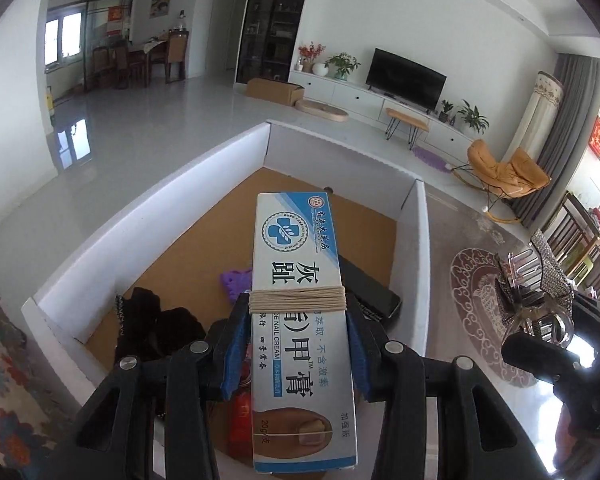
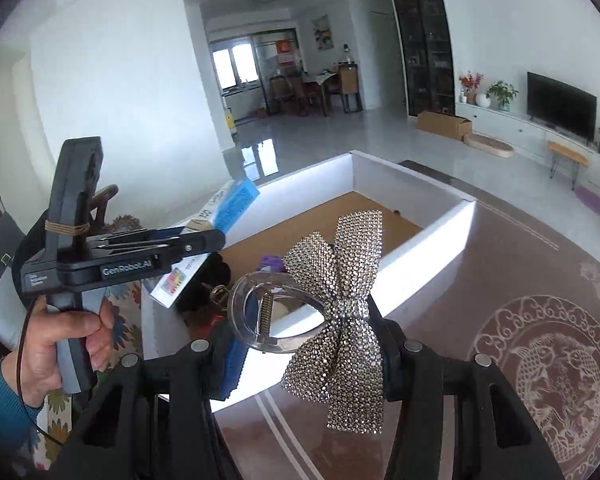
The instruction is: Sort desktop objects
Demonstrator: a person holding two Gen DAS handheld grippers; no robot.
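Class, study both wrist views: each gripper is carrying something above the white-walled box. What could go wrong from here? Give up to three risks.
1. The nail cream box is clamped only at its narrow sides by the left gripper, so it might pivot or slip.
2. The rhinestone bow hair clip hangs unevenly in the right gripper; its sprung clear claw could twist free.
3. The white-walled box already holds a black case and dark fabric, so dropped items may land on them.

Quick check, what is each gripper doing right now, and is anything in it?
Left gripper: shut on the nail cream box, lifted above the tray.
Right gripper: shut on the rhinestone bow hair clip.
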